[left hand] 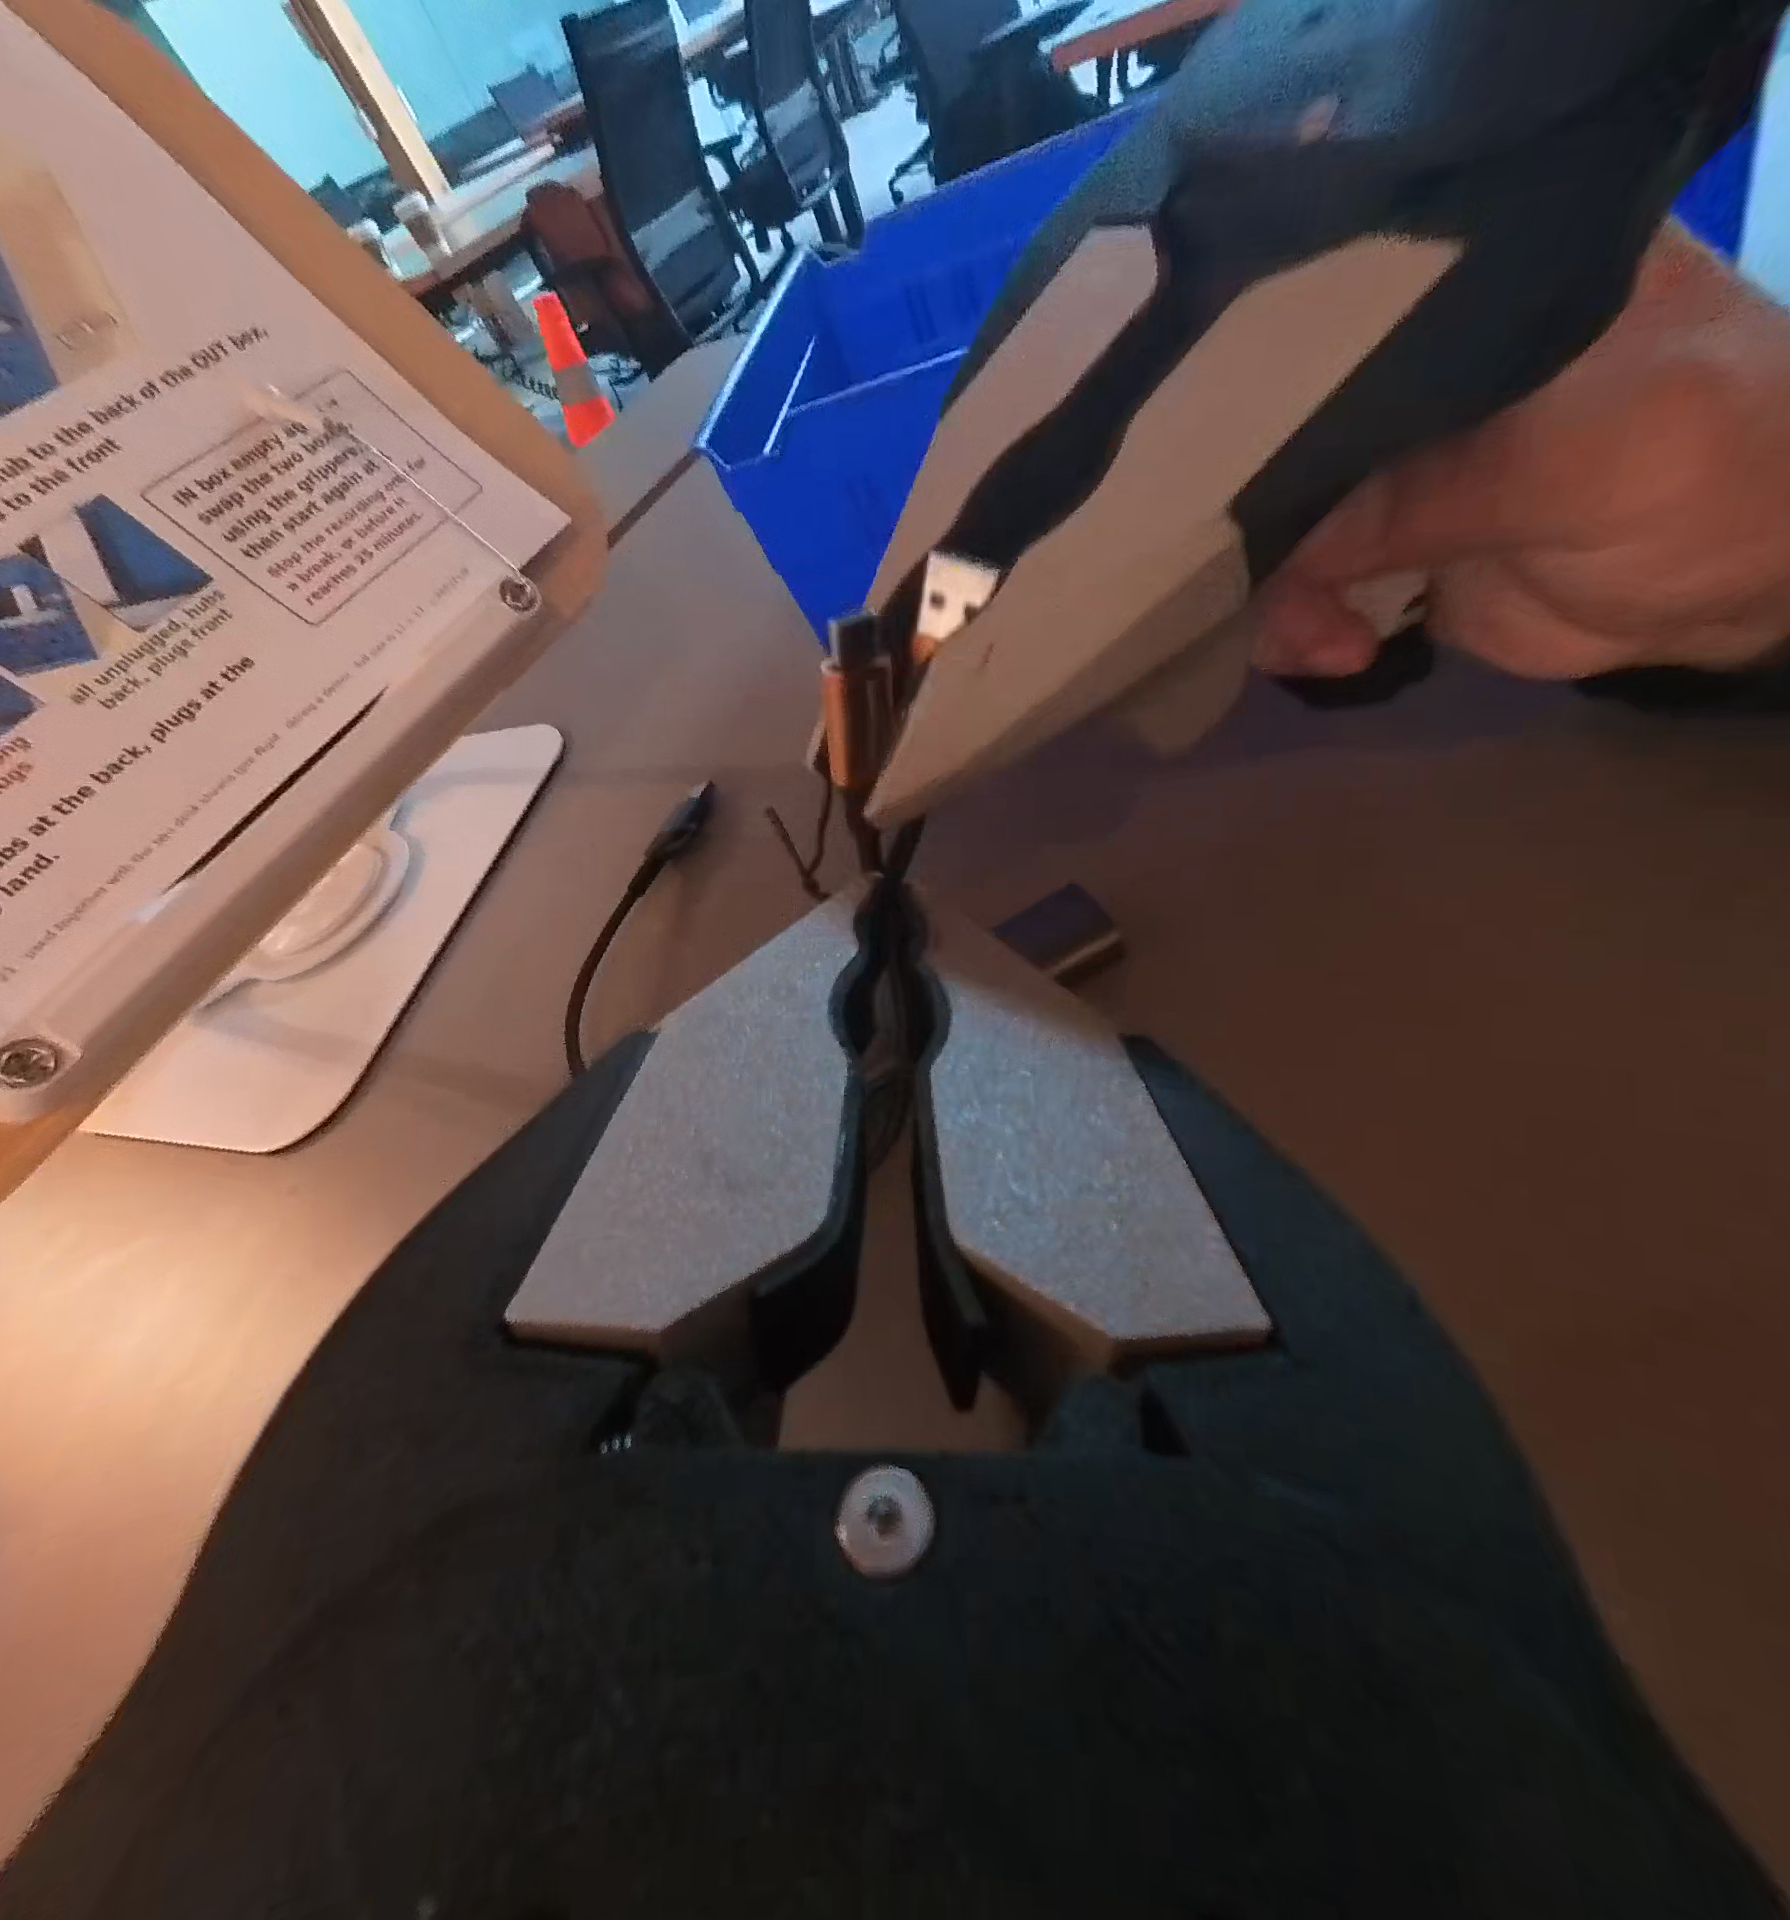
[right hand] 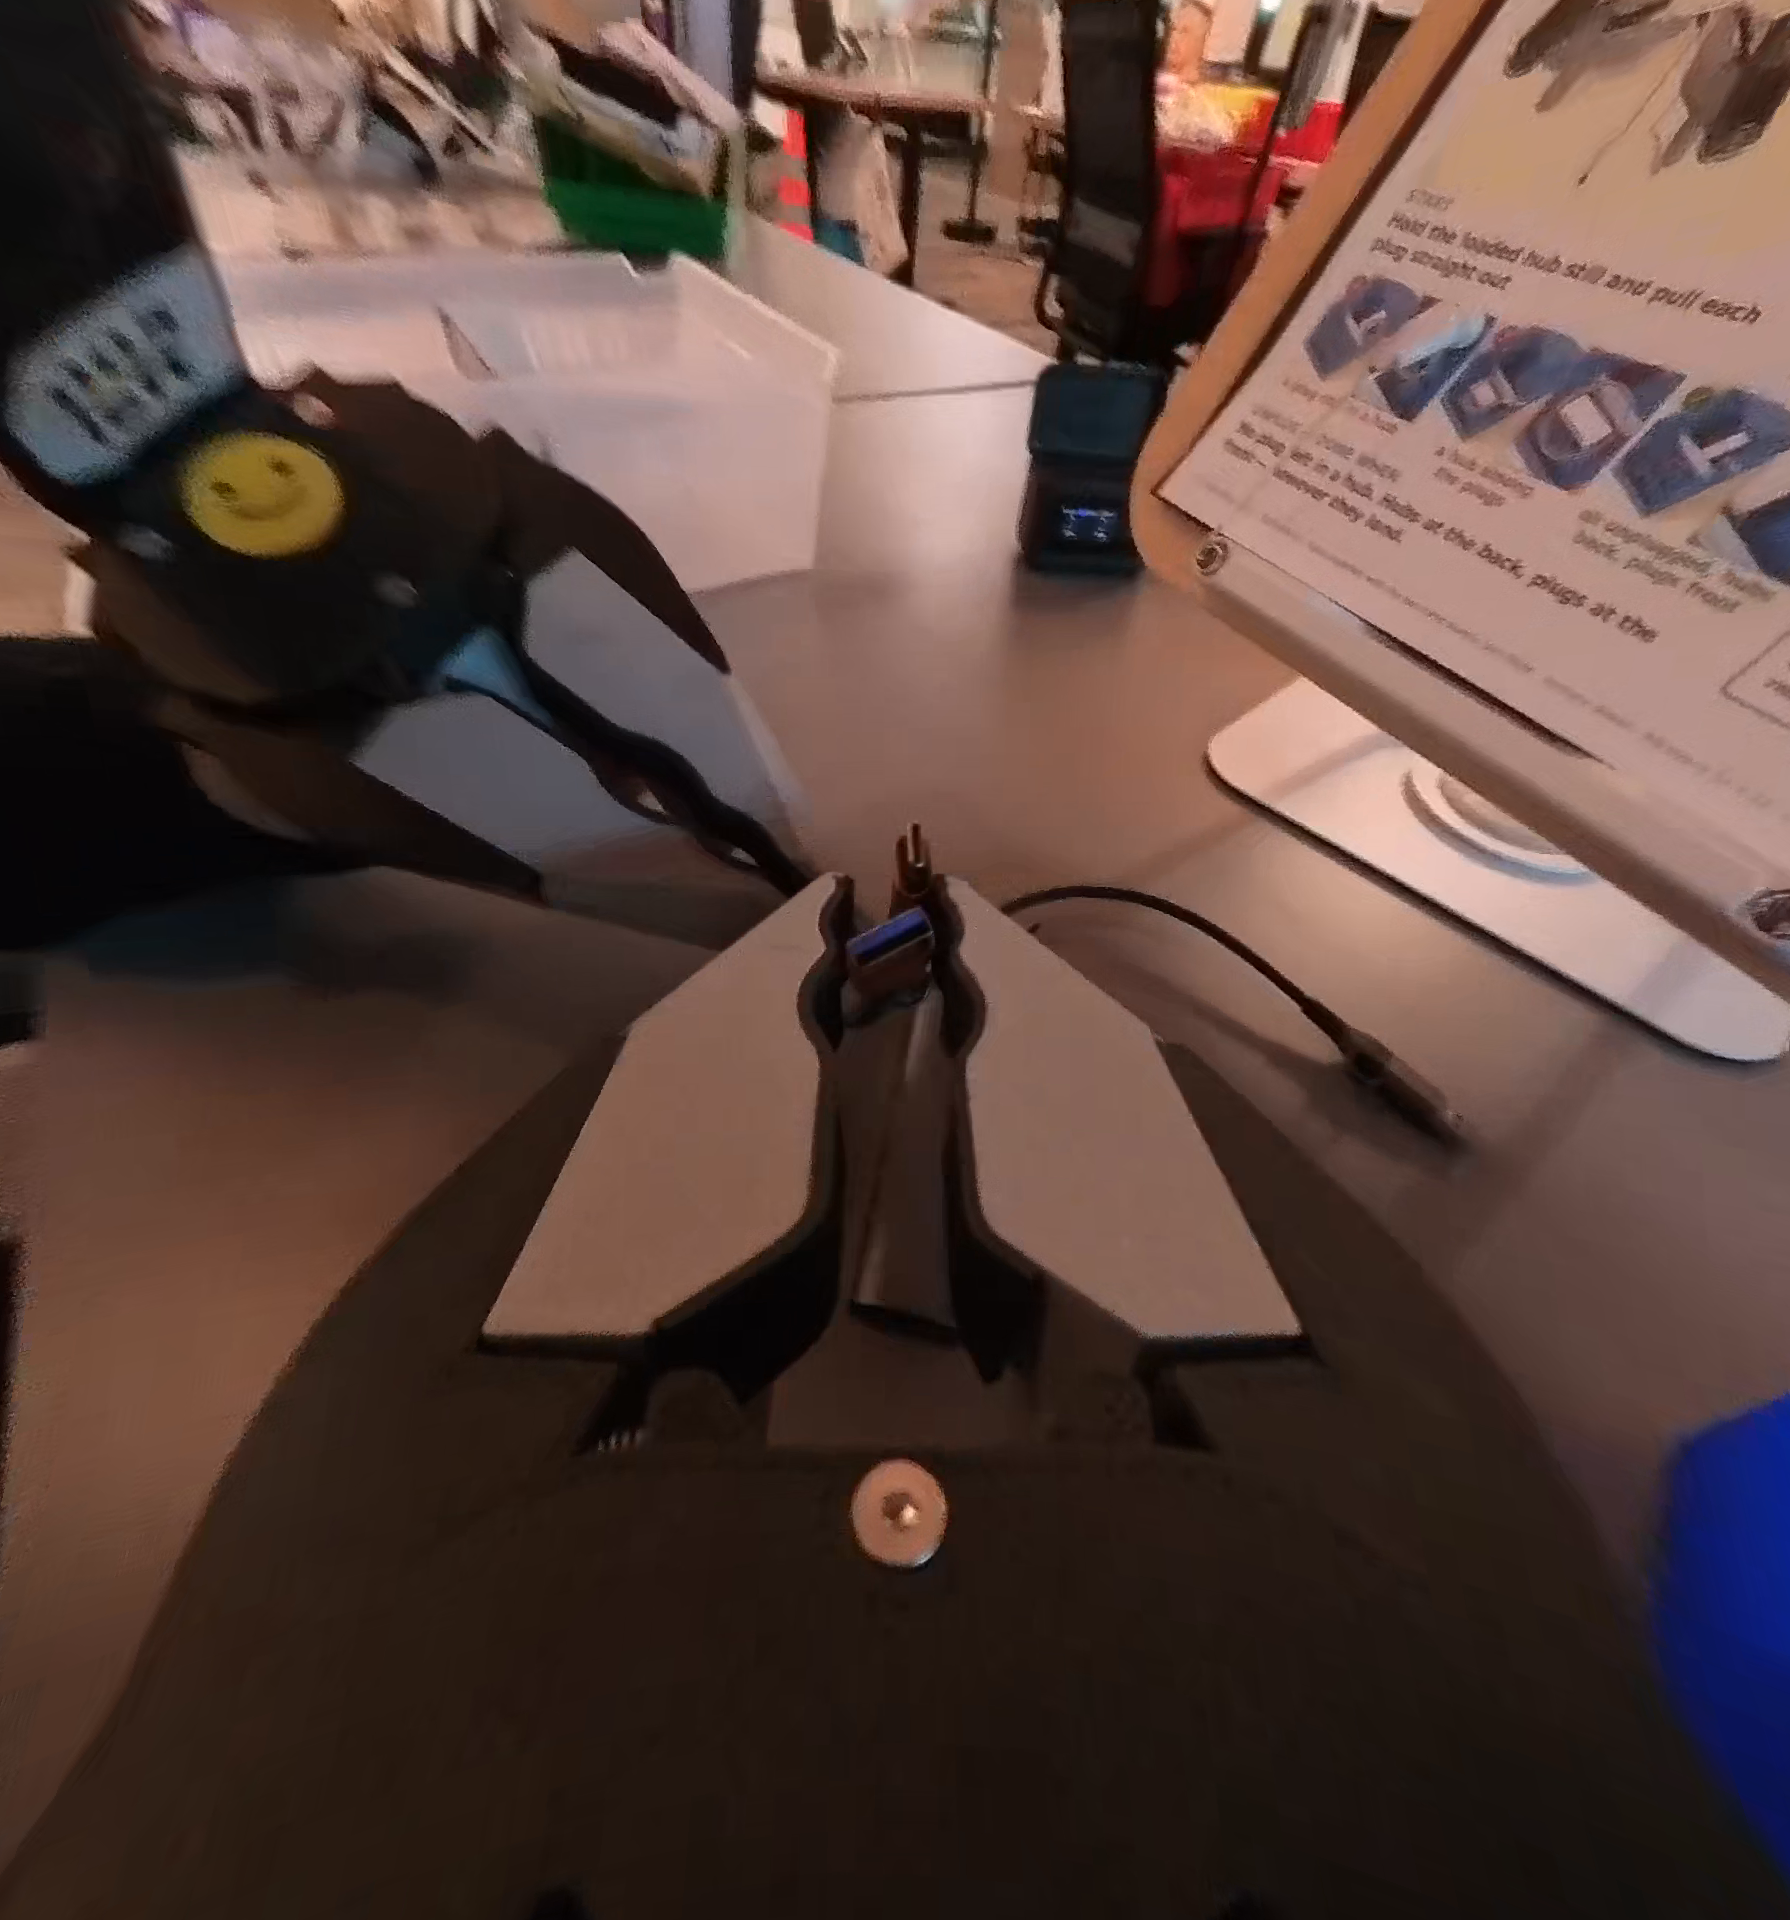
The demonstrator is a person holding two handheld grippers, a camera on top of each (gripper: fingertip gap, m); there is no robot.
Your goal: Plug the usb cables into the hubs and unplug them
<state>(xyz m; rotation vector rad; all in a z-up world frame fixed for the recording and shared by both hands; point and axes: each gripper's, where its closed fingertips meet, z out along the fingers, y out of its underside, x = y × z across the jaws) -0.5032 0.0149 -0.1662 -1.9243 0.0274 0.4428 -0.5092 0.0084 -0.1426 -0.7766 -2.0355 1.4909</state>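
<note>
A printed instruction sheet (left hand: 195, 540) with small pictures stands on a tilted wooden stand, and a yellow smiley sticker (right hand: 259, 495) marks the left gripper's body. Left gripper (left hand: 886, 914) is clamped tight on a bundle of black cables (left hand: 886, 997) above the table (left hand: 1390, 1039). Right gripper (right hand: 896, 914), a bare hand (left hand: 1556, 520) squeezing it, angles down from the upper right, pinching a silver USB plug (right hand: 889, 956) and neighbouring connectors. A loose black cable (left hand: 642, 883) lies on the table; blue bin (left hand: 849, 416) behind.

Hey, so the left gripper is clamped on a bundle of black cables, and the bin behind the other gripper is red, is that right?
Not quite. The bin behind the right gripper is blue, not red, as the left wrist view shows. The rest holds: the left gripper is shut on the black cables.
</note>
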